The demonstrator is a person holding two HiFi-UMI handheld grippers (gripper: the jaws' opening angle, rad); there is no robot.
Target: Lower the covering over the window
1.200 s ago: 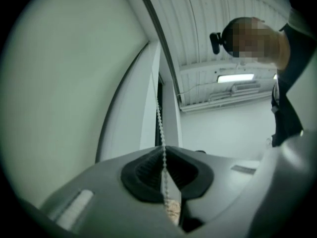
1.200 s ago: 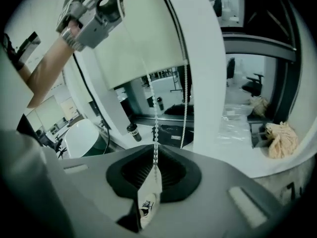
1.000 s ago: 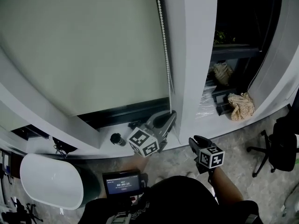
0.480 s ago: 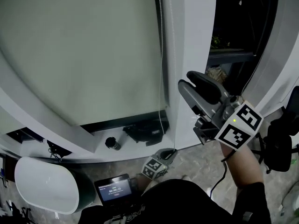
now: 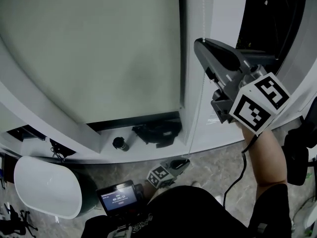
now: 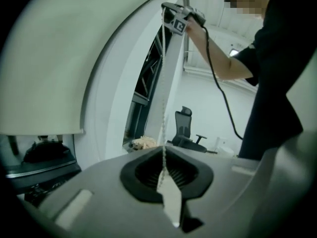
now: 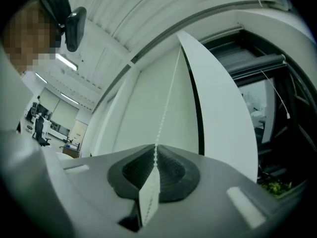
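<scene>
head view: blind [image 5: 89, 48] covers the window down to a dark strip at its foot; right gripper [image 5: 199, 42] high at bead chain [image 5: 203, 14], left gripper [image 5: 183, 161] low near the floor | left gripper view: jaws clamped together on the chain | right gripper view: jaws have just been closing, chain pinched between them
</scene>
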